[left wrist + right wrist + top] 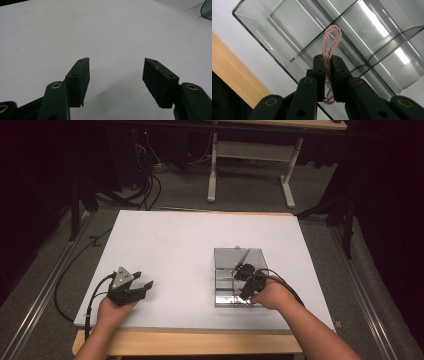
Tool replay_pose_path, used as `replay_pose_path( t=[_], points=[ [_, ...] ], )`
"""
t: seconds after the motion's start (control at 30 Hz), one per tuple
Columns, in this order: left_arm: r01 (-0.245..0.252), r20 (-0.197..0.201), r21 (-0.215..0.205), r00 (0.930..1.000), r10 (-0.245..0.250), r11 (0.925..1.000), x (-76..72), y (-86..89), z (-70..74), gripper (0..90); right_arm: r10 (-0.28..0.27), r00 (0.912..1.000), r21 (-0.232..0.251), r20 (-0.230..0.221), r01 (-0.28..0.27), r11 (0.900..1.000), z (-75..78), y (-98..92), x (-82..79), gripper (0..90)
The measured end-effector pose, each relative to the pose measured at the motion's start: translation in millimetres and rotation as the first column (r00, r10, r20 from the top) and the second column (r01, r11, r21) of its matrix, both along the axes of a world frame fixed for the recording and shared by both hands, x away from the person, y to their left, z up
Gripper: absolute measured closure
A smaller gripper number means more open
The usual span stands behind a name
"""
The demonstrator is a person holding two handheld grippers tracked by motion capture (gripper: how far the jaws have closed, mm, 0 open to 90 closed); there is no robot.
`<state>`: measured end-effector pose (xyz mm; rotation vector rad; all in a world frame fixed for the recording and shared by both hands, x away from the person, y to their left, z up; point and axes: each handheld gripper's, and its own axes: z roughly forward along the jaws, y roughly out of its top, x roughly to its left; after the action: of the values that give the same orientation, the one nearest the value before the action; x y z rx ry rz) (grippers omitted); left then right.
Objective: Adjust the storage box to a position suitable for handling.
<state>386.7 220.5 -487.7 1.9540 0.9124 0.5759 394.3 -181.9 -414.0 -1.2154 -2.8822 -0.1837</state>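
A clear plastic organizer tray [220,255] with several compartments lies right of the middle of the white table. My right gripper [242,295] hovers over the tray's near side. In the right gripper view its jaws are shut on a thin pink twisted cord loop [331,40], which sticks out past the fingertips above a tray divider [312,47]. My left gripper [145,286] rests near the front left of the table, well apart from the tray. In the left gripper view my left gripper [116,68] stands open over bare white surface, with nothing between the pads.
The white tabletop [165,245] has a wooden front edge [190,342]. A corner of the clear tray [207,10] shows at the top right of the left gripper view. Beyond the table stand a white-legged bench [250,160] and floor cables [145,185].
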Motion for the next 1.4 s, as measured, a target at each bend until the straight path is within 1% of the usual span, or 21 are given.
replay_pose_path(
  t=[0.13,0.2,0.3,0.37,0.4,0.43,0.47,0.5,0.57,0.6,0.67,0.73,0.9,0.93,0.97,1.07,1.17,1.27,1.3,1.4],
  points=[
    [-0.002,-0.004,-0.007,1.0,0.002,1.0,0.4,0.7,0.0,39.3,0.001,1.0,-0.005,-0.009,-0.001,1.0,-2.4,0.2,-0.7,83.4],
    [0.001,-0.001,-0.002,1.0,-0.001,1.0,0.2,0.3,0.1,39.3,0.0,0.9999,-0.009,-0.015,0.0,1.0,-4.6,0.4,-0.7,83.3],
    [0.0,-0.003,-0.006,1.0,0.0,1.0,0.4,0.5,0.0,39.3,-0.029,0.9993,-0.022,-0.023,0.029,0.999,-6.5,2.2,-1.9,83.3],
    [0.0,-0.002,-0.006,1.0,0.0,1.0,0.3,0.5,0.0,39.3,-0.026,0.9994,-0.02,-0.024,0.026,0.999,-7.3,2.4,-0.8,83.3],
    [0.001,-0.001,-0.002,1.0,-0.001,1.0,0.1,0.3,0.1,39.3,0.003,0.9999,-0.019,-0.012,-0.004,1.0,-8.4,1.6,1.0,83.3],
    [0.002,0.0,-0.001,1.0,-0.002,1.0,0.0,0.1,0.0,39.3,0.005,0.9999,-0.025,-0.015,-0.005,1.0,-9.0,2.2,0.9,83.3],
    [0.002,-0.001,-0.001,1.0,-0.002,1.0,0.1,0.1,0.0,39.3,-0.026,0.9993,-0.029,-0.027,0.025,0.999,-9.2,3.8,-0.9,83.2],
    [0.001,-0.002,-0.004,1.0,-0.001,1.0,0.2,0.3,0.0,39.3,-0.027,0.9992,-0.031,-0.029,0.027,0.999,-9.9,4.0,-0.9,83.2],
    [0.001,-0.002,-0.007,1.0,-0.001,1.0,0.2,0.6,0.0,39.3,-0.022,0.9994,-0.039,-0.027,0.021,0.999,-11.1,3.4,0.2,83.2],
    [0.002,0.0,-0.005,1.0,-0.002,1.0,0.0,0.6,0.1,39.3,0.004,0.9998,-0.035,-0.018,-0.005,0.999,-12.0,2.2,2.0,83.2],
    [0.004,0.0,-0.003,1.0,-0.004,1.0,-0.1,0.4,0.1,39.3,-0.008,0.9997,-0.034,-0.024,0.007,0.999,-12.7,2.7,1.4,83.1],
    [0.004,-0.001,-0.006,1.0,-0.004,1.0,0.1,0.6,0.1,39.3,0.011,0.9997,-0.032,-0.021,-0.012,0.999,-13.8,2.4,2.3,83.0],
    [0.005,0.0,-0.006,1.0,-0.005,1.0,0.0,0.6,0.0,39.3,0.0,0.9995,-0.032,-0.032,-0.001,1.0,-19.8,3.4,1.1,82.7],
    [0.005,-0.001,-0.006,1.0,-0.005,1.0,0.0,0.6,0.1,39.3,-0.025,0.9988,-0.041,-0.042,0.023,0.999,-20.1,4.4,-0.3,82.6],
    [0.006,0.0,-0.005,1.0,-0.006,1.0,0.0,0.6,0.1,39.3,-0.031,0.9985,-0.042,-0.044,0.029,0.999,-20.8,4.9,-0.6,82.5],
    [0.006,0.0,-0.005,1.0,-0.006,1.0,0.0,0.6,0.1,39.3,-0.024,0.9985,-0.047,-0.048,0.022,0.999,-22.4,5.2,-0.6,82.1],
    [0.006,0.0,-0.005,1.0,-0.006,1.0,-0.1,0.5,0.1,39.3,-0.036,0.998,-0.042,-0.053,0.034,0.999,-23.1,5.7,-0.8,80.0],
    [0.007,-0.001,-0.003,1.0,-0.007,1.0,-0.1,0.5,0.1,39.3,-0.025,0.9987,-0.036,-0.044,0.023,0.999,-22.2,4.3,-0.2,77.0],
    [0.006,-0.001,-0.003,1.0,-0.006,1.0,-0.1,0.4,0.1,39.3,-0.001,0.9994,-0.031,-0.033,0.0,1.0,-21.7,3.2,1.3,75.7],
    [0.006,0.001,-0.002,1.0,-0.006,1.0,-0.2,0.4,0.1,39.3,-0.003,0.9997,-0.024,-0.026,0.002,1.0,-17.6,2.8,1.3,70.6]
  ],
)
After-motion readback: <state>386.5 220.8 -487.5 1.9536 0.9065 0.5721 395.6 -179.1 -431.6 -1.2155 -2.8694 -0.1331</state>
